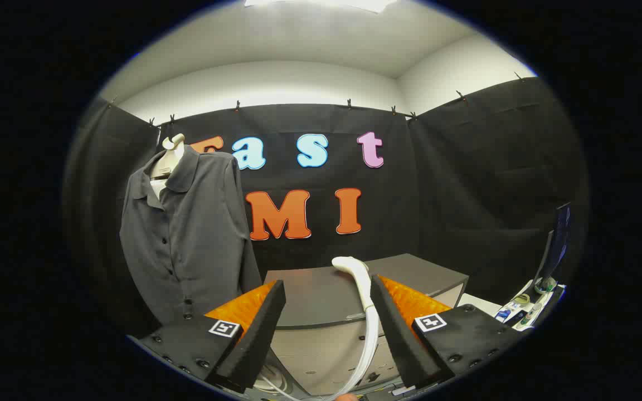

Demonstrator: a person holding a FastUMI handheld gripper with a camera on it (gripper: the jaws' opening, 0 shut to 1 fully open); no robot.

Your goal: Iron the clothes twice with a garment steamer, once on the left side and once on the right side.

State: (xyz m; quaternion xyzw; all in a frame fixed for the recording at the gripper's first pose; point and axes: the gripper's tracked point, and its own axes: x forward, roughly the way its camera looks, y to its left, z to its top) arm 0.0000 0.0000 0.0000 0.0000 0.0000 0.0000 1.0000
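Right now my tongs stand wide apart with nothing clamped between them, their two fingers splayed to either side of a grey cabinet that sits just ahead. I can pick out no container among these things. Resting on the cabinet's top is the garment steamer head, white and curved, lying close to the inner edge of my right finger; whether it touches that finger I cannot tell. Its pale hose runs down the cabinet front between the fingers. Well beyond my left finger hangs the shirt, dark grey, collared, buttoned down the front, draped on a pale mannequin form. Past my right finger, a white tabletop carries small cluttered items I cannot identify.
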